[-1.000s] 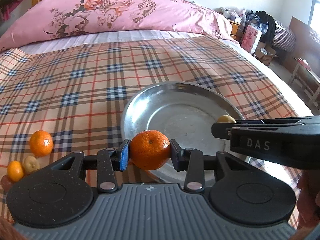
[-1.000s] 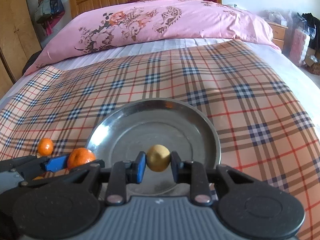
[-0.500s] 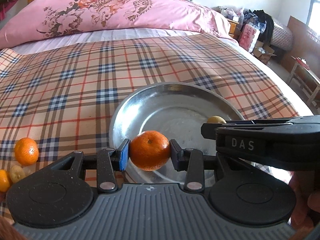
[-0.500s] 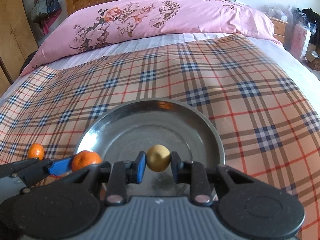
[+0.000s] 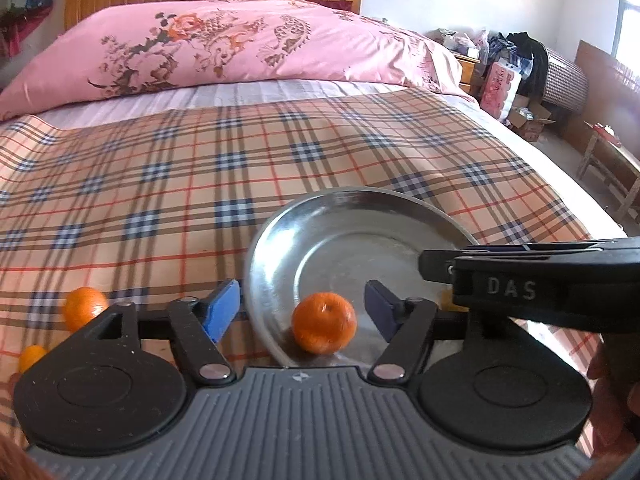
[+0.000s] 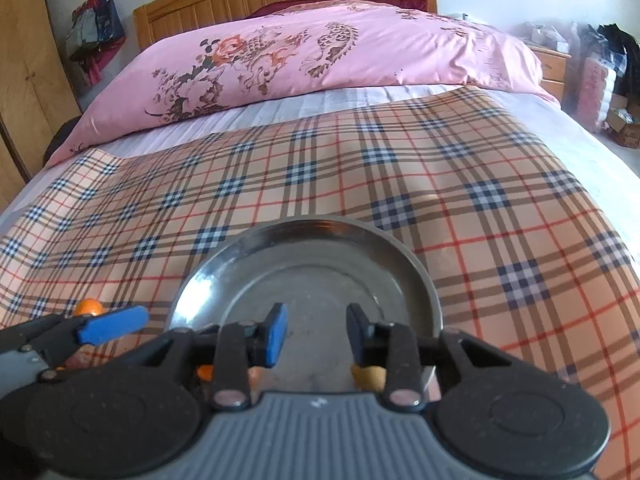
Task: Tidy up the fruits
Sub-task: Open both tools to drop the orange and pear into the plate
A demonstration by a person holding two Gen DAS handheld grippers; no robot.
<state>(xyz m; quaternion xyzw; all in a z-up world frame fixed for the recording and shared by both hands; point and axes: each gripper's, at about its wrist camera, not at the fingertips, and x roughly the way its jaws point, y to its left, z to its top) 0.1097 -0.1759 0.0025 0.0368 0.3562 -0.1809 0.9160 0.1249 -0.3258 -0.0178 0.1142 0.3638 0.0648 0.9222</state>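
A round steel plate (image 5: 280, 236) lies on the plaid cloth (image 5: 160, 184); it also shows in the right wrist view (image 6: 416, 264). My left gripper (image 5: 300, 306) is open over the plate's near rim, and an orange tangerine (image 5: 324, 322) lies free in the plate between its fingers. My right gripper (image 6: 316, 330) is open over the plate. A small yellow fruit (image 6: 370, 376) lies in the plate just under its right finger. A sliver of the tangerine (image 6: 206, 372) shows under its left finger.
Two more tangerines (image 5: 84, 306) (image 5: 32, 356) lie on the cloth left of the plate. The right gripper's body (image 5: 540, 280) crosses the left wrist view at right. A pink quilt (image 5: 240, 44) and the headboard are at the far end. The bed's right edge drops to the floor.
Both grippers have opened. The tangerine has dropped from the left gripper into the plate, and the yellow fruit has dropped from the right gripper into the plate.
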